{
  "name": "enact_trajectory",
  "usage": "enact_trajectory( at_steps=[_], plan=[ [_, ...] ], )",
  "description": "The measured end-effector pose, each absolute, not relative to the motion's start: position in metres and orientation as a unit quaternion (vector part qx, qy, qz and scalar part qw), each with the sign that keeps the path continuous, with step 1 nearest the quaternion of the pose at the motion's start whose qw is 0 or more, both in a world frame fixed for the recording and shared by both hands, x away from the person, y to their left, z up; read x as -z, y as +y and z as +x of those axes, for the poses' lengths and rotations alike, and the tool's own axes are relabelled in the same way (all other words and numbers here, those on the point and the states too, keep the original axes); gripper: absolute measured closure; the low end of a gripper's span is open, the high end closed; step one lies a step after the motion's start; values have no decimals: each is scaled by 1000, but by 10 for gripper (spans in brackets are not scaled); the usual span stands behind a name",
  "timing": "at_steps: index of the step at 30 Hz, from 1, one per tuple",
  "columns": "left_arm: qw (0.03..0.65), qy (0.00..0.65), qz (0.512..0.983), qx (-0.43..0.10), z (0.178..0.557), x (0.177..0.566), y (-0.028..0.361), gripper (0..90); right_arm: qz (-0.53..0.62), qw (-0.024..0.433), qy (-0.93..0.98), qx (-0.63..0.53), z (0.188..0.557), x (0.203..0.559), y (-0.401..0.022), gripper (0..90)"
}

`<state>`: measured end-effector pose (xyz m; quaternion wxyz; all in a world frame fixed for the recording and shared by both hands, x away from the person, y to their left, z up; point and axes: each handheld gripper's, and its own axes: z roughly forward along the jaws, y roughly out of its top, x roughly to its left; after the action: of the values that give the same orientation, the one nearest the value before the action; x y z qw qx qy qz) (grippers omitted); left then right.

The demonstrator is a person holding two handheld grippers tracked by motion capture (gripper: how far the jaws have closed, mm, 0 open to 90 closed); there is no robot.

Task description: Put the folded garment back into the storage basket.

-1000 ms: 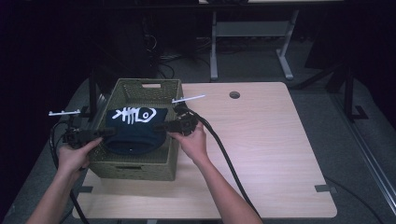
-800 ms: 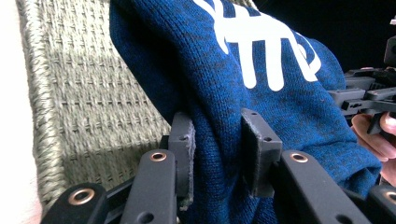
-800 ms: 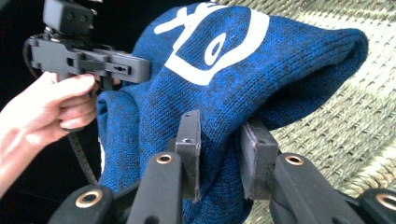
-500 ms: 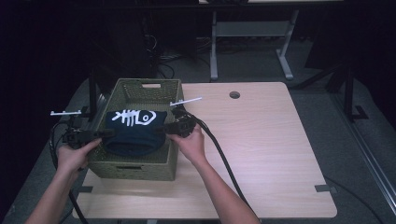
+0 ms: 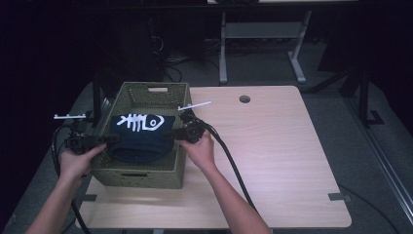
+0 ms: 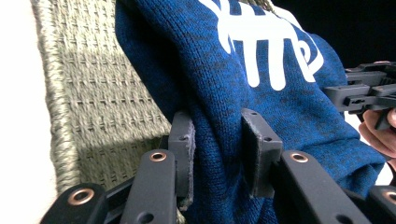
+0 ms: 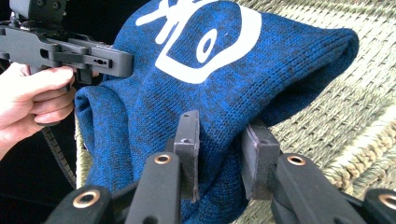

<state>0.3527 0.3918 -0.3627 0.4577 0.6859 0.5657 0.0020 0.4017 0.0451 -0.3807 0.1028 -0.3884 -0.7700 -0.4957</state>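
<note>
Fingers of both grippers pinch blue sweater (image 5: 141, 139) above woven basket (image 5: 146, 173).

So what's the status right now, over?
Left gripper and right gripper both shut on the sweater. Sweater held over the basket. Nothing in the way.

Both forearms reach in from below, each hand wrapped around its tool. The left gripper (image 5: 104, 139) and the right gripper (image 5: 176, 134) point toward each other – 2 pairs of jaws clamped on the blue knit (image 5: 141, 141) stretched between them.
</note>
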Motion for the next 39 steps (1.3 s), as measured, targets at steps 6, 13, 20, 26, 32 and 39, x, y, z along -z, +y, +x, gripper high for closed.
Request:
enact_trajectory(
  at_steps=[6,13,20,26,32,39],
  plan=[
    [443,583,681,-32,353,363,394,573,-395,63,-781,480,402,378,45,558],
    [461,577,673,-39,353,354,397,574,-397,59,-768,499,404,369,33,540],
    [475,555,683,-24,352,352,385,586,-384,68,-766,512,401,361,23,524],
    [496,545,676,-19,350,348,376,589,-368,73,-766,522,397,355,14,520],
    [505,533,678,-21,349,341,363,573,-351,83,-759,542,392,346,1,514],
    [516,518,682,-17,348,333,343,541,-349,86,-750,555,390,344,-19,509]
  ],
)
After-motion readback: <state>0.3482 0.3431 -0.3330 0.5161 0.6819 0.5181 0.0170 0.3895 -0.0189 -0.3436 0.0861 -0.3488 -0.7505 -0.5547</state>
